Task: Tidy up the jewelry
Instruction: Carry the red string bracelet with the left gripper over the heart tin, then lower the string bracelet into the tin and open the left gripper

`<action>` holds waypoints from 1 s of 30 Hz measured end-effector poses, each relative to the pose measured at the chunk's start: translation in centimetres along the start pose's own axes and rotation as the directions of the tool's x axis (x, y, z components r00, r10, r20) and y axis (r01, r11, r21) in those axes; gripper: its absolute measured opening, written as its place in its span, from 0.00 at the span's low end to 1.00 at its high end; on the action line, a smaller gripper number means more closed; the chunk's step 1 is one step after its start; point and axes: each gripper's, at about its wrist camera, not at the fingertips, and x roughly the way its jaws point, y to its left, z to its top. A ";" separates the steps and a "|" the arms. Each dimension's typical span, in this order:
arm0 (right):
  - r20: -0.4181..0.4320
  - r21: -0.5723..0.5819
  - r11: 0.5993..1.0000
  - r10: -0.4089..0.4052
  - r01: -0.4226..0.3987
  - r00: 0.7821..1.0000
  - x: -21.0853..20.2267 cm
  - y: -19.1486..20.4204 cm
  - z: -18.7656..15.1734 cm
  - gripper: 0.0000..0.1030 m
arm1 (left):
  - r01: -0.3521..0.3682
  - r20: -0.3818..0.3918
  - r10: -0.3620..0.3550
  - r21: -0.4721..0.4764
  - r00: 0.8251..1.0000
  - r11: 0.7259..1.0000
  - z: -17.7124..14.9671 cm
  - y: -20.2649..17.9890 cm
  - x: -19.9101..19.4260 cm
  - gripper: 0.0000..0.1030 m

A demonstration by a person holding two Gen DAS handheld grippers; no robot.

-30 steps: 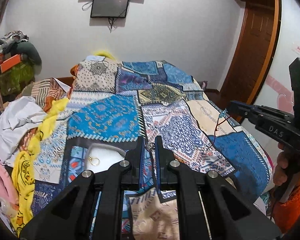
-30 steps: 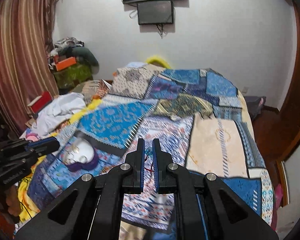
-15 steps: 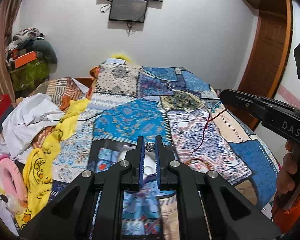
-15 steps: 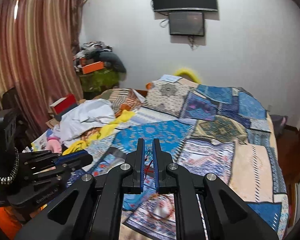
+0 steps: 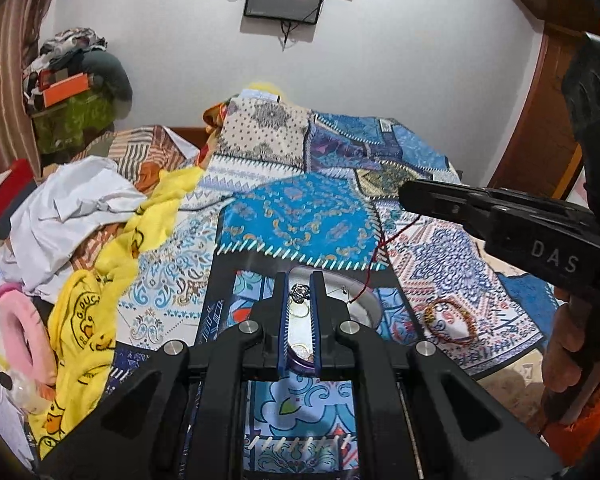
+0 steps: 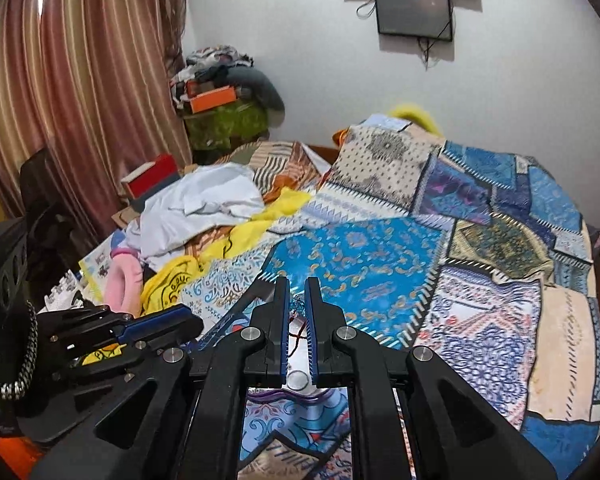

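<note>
Left wrist: both tools now over dish (image 5: 364,304) (each clamped on jewelry), previously beside it.

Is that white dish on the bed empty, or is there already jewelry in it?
Not empty. Gold rings lie in the white dish, seen between the fingers of the left gripper, and a red cord trails in.

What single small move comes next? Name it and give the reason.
Probably lower the right tongs a little and release. They pinch a red cord whose free end already dangles over the white dish. The left tongs, shut on a small silver ornament, hover over that same dish, where gold rings lie.
</note>
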 end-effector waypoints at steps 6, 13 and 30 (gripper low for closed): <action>-0.068 0.012 1.000 -0.008 0.009 0.998 2.3 0.1 -0.6 0.06 | 0.017 -0.052 -0.017 -0.003 0.999 1.000 -1.0 0.1 2.3 0.08; -0.139 0.038 0.998 0.047 -0.042 0.989 4.2 -0.1 -1.3 0.06 | 0.041 -0.096 -0.041 -0.007 0.995 0.999 -1.6 0.2 4.3 0.08; -0.214 0.058 0.994 0.100 -0.090 0.972 5.6 -0.1 -2.0 0.06 | 0.049 -0.133 -0.045 0.028 0.990 0.998 -2.1 -0.9 5.4 0.08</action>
